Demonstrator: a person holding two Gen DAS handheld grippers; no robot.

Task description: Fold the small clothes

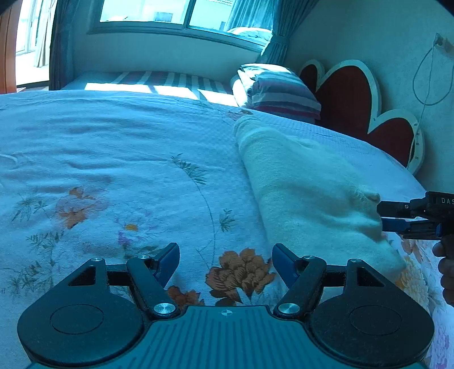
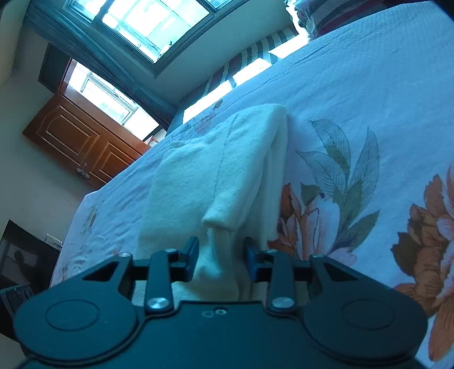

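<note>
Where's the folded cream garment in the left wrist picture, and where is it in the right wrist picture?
Left wrist view: the cream garment lies right of centre on the floral bedspread, with the right gripper at its near right end.
Right wrist view: it fills the centre, running away from the right gripper, a fold of it standing between the open jaws.
Shared landmark: the striped pillow, top right in the right wrist view.
</note>
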